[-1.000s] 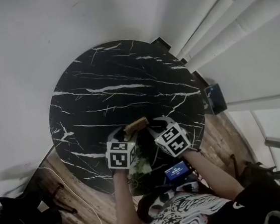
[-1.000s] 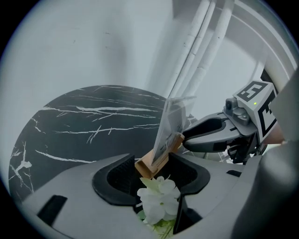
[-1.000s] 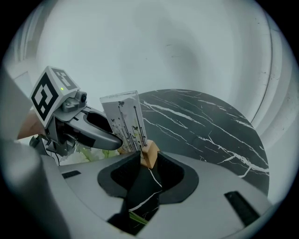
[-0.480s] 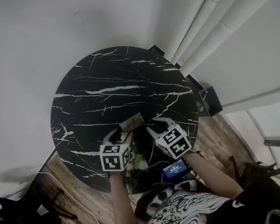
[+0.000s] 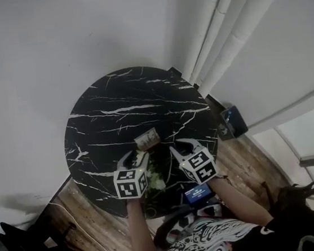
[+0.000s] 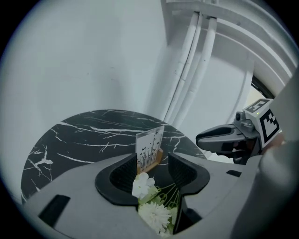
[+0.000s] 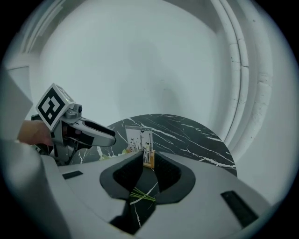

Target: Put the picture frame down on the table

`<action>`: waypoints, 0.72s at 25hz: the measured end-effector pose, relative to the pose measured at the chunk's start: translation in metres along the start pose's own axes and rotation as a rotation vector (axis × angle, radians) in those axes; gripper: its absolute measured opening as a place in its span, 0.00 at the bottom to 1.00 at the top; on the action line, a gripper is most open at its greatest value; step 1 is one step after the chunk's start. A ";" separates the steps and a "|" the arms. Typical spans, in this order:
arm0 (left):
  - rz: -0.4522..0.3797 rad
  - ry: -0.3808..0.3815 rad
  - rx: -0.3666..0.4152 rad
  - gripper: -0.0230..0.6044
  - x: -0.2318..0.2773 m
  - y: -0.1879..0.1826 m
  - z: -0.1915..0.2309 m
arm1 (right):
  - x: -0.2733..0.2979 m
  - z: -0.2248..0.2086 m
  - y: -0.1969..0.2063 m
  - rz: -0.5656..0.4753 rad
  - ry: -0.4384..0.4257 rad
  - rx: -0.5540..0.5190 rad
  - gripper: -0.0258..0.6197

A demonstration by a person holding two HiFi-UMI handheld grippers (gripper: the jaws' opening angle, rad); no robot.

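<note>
The small picture frame (image 5: pixel 147 139), a white print of black stems on a wooden base, stands upright on the round black marble table (image 5: pixel 121 109). It is near the table's near edge, seen also as the frame (image 6: pixel 149 148) and the frame (image 7: pixel 140 141) in the gripper views. My left gripper (image 5: pixel 137 156) sits just behind it to the left, jaws open and empty. My right gripper (image 5: pixel 180 146) is behind it to the right, also open, with a gap to the frame. Neither touches it.
A bunch of white flowers (image 5: pixel 155 181) with green stems lies on the table between the grippers, under the left jaws (image 6: pixel 149 205). White pipes (image 5: pixel 220 35) run up the wall behind. A dark box (image 5: pixel 233 119) and a lit screen (image 5: pixel 198 192) are on the wooden floor.
Both grippers have drawn back toward me from the frame. One second ago they met at it; now it stands alone on the table.
</note>
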State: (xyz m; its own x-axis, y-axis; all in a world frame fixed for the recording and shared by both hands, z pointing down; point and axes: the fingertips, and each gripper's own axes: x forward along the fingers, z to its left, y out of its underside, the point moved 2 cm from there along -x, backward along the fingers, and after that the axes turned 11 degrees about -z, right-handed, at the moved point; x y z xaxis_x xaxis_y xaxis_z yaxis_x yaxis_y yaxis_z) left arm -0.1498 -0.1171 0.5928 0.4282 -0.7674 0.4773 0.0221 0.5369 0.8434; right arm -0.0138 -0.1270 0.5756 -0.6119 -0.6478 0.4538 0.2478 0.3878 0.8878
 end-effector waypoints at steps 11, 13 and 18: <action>-0.201 -0.136 -0.032 0.09 -0.049 -0.035 -0.007 | -0.030 0.023 -0.039 -0.148 -0.037 -0.010 0.08; -0.223 -0.156 -0.040 0.08 -0.055 -0.041 -0.009 | -0.031 0.025 -0.044 -0.171 -0.044 -0.005 0.08; -0.305 -0.227 -0.013 0.06 -0.067 -0.059 -0.015 | -0.029 0.026 -0.051 -0.190 -0.091 0.017 0.08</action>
State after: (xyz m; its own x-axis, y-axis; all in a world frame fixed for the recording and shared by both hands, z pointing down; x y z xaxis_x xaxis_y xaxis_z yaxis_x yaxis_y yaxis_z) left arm -0.1667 -0.0919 0.5071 0.1888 -0.9502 0.2481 0.1299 0.2746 0.9527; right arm -0.0282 -0.1108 0.5153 -0.7122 -0.6484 0.2690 0.1094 0.2759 0.9549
